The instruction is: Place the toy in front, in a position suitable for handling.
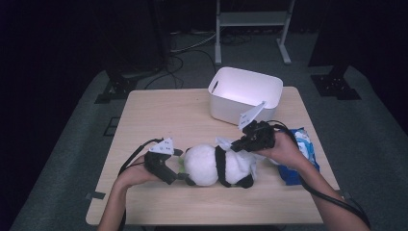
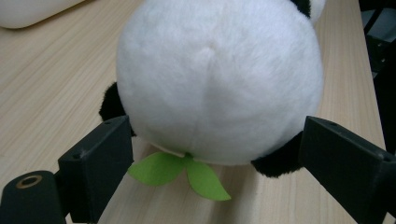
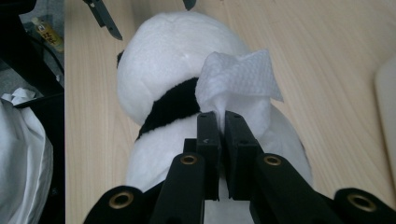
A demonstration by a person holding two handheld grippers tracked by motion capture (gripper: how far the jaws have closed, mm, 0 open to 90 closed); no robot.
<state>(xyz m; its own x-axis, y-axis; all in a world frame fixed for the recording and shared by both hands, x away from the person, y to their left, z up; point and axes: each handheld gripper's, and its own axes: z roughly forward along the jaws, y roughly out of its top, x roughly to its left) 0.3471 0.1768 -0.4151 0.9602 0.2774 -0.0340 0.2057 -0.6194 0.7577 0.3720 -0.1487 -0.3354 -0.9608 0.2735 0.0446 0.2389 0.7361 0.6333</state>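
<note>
High view, entry one: plush panda (image 1: 214, 165), lying on its side on the worktop (image 1: 159, 115) near our edge, between our two hands. Soft, light, springy pile; it should dent under pressure and roll readily on its round body, so we judge it needs steadying from one end while the other hand works

Entry two: left gripper (image 1: 169, 174), fingers (image 2: 95, 161) spread wide around the panda's rounded rear (image 2: 219, 79), a green felt leaf (image 2: 180, 173) poking out beneath. We cannot tell whether the pads actually press the fur or just stand beside it. Best purchase, in our view, is the broad white body, not the small black limbs

Entry three: right gripper (image 1: 239, 144), fingers (image 3: 219, 140) pinched tight on a white wet wipe (image 3: 240, 77), held against the panda's upper side near its black band (image 3: 170, 105). Wipe is thin, limp, probably damp; liable to slip or tear if dragged hard

Entry four: white bin (image 1: 245, 94) at the far side; blue wipes packet (image 1: 300, 156) by our right wrist
</note>
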